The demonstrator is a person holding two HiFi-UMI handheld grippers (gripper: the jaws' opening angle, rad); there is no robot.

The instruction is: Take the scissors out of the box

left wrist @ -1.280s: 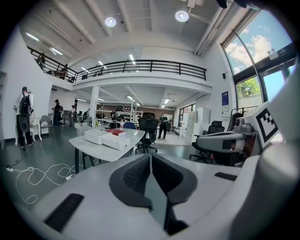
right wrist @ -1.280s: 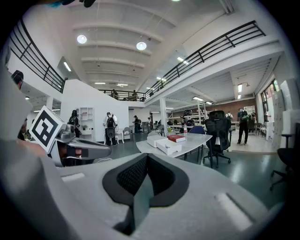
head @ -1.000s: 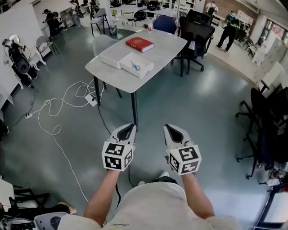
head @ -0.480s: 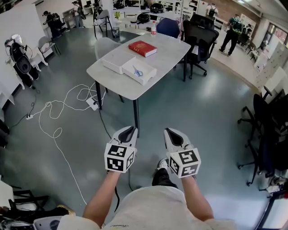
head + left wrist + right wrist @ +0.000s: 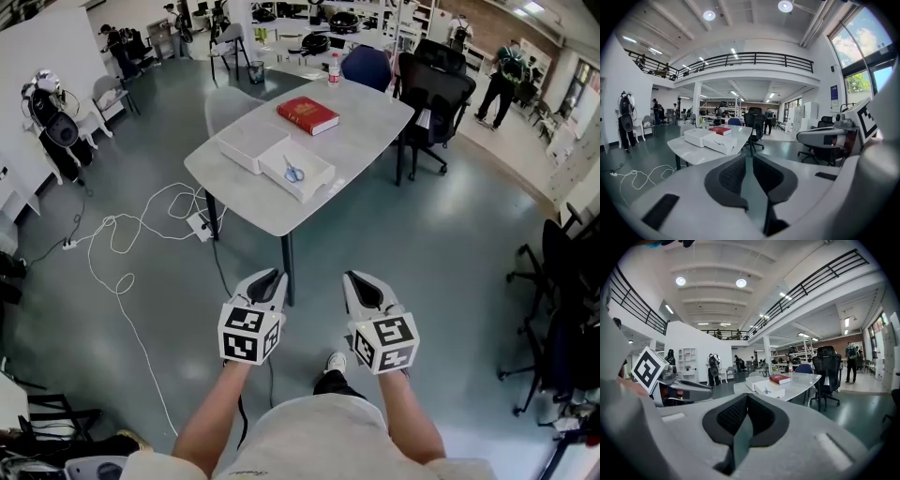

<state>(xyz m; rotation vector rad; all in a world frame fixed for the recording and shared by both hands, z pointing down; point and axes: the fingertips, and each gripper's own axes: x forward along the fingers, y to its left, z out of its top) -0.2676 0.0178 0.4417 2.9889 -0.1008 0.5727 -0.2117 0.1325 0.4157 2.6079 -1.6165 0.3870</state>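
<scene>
Grippers, pair, hand-held, each bearing a marker cube. Left gripper (image 5: 268, 276): jaws a narrow slit apart, floor showing through the gap, nothing between them. Right gripper (image 5: 355, 277): pads meeting at the tips, nothing held. Both are side by side over the floor, pointing forward, well apart from every item on the table.

1. Floor (image 5: 441, 244), grey-green, glossy. Lies under and all round both grippers.
2. Table (image 5: 366, 131), pale grey top, dark legs. Stands ahead of the grippers, with one leg showing between the two of them in the head view.
3. Office chair (image 5: 433, 89), black. Stands ahead and to the right of the right gripper, at the table's far right side.
4. Grey chair (image 5: 228, 105). Stands ahead and to the left of the left gripper, at the table's far left side.
5. Cable (image 5: 117, 253), white, looped on the floor. Lies to the left of the left gripper and ahead of it.
6. White case (image 5: 246, 142), flat, closed. Sits on the table, ahead of the left gripper.
7. Box (image 5: 311, 190), white, open-topped. Sits on the table's near part, ahead of both grippers, just beside the white case.
8. Book (image 5: 307, 114), red. Lies flat on the table, beyond the box.
9. Bottle (image 5: 334, 67). Stands upright at the table's far edge.
10. Scissors (image 5: 293, 170), bluish handles. Lie flat inside the box, well ahead of both grippers.
</scene>
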